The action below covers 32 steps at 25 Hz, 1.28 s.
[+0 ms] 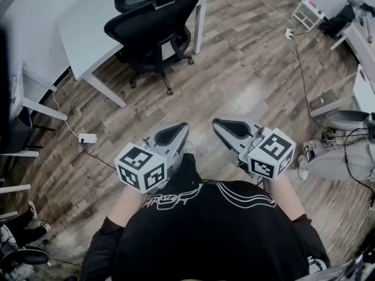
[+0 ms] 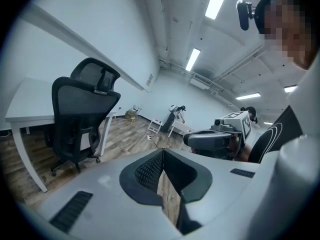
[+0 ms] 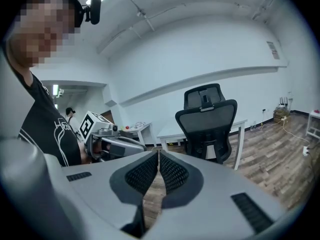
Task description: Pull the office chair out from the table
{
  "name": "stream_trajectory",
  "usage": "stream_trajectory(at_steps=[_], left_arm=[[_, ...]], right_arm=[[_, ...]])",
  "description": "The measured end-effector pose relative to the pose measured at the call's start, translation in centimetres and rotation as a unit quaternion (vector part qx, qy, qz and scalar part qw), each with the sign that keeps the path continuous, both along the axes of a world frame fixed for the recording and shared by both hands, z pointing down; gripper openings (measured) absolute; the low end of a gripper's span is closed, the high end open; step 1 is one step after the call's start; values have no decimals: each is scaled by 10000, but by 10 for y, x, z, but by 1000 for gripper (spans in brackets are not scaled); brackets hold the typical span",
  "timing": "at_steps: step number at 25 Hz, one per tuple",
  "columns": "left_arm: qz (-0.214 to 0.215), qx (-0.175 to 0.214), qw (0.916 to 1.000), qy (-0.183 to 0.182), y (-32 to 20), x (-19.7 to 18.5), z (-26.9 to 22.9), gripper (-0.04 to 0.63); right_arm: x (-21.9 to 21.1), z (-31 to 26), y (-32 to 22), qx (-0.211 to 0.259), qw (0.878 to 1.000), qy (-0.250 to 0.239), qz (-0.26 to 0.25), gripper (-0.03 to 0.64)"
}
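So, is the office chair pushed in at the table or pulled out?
Pushed in: the office chair stands right against the white table edge, with its backrest toward the open floor.

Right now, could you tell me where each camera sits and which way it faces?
Head view: on the person's head, looking steeply down at floor, chair and table; shows shirt, left gripper, right gripper.
Left gripper view: on the left gripper, looking along its shut fingers; chair left, right gripper and shirt right.
Right gripper view: on the right gripper, looking along its shut fingers at the chair; left gripper and shirt left.
Shared: all three show the chair.
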State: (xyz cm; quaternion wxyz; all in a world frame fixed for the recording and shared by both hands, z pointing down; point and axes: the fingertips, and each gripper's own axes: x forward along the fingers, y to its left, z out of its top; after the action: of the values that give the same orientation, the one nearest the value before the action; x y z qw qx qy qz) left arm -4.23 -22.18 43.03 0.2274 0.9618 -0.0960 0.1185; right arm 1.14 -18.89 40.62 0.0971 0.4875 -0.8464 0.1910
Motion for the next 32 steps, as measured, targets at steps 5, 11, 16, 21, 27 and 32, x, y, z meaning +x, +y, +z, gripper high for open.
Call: stream_trajectory(at_steps=[5, 11, 16, 21, 27, 32], left_arm=[[-137, 94, 9999, 25, -92, 15, -8, 6], [-329, 303, 9985, 323, -177, 26, -28, 6], [-424, 522, 9974, 251, -211, 25, -33, 6], [-547, 855, 9945, 261, -234, 35, -51, 8], [-864, 1081, 9901, 214, -264, 40, -63, 8], [-1198, 1582, 9800, -165, -296, 51, -66, 13]], right_arm=[[20, -5, -89, -92, 9999, -61, -78, 38], [30, -16, -172, -3, 9997, -22, -224, 38], [34, -25, -207, 186, 9995, -35, -246, 39], [39, -41, -234, 433, 9981, -16, -445, 40], [66, -52, -273, 635, 9955, 161, -680, 40], [99, -62, -312, 826, 9929, 119, -849, 40]])
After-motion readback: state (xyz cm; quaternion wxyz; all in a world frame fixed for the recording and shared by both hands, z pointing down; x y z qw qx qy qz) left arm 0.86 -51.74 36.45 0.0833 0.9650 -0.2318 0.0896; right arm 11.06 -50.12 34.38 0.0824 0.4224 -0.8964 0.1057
